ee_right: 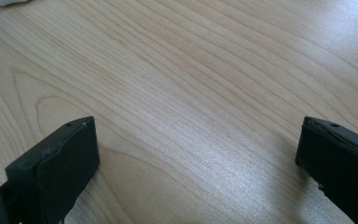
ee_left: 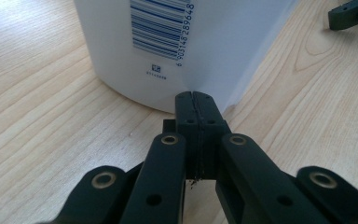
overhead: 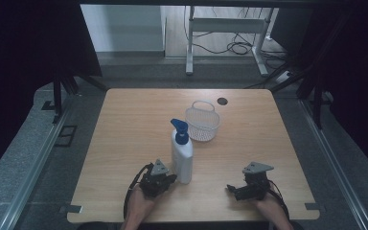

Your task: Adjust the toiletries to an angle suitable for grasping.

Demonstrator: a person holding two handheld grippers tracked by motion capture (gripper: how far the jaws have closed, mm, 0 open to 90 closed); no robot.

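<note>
While the left gripper (overhead: 171, 178) rests near the front edge of the table (overhead: 124, 124), its jaws are pressed together with nothing between them, tips just short of the white pump bottle (overhead: 182, 154). The bottle stands upright, between the front edge and the table's centre. The right gripper (overhead: 231, 189), also near the front edge and well apart from the bottle, has its jaws spread wide over bare wood. A white basket (overhead: 202, 122) stands beyond the bottle, toward the far edge.
</note>
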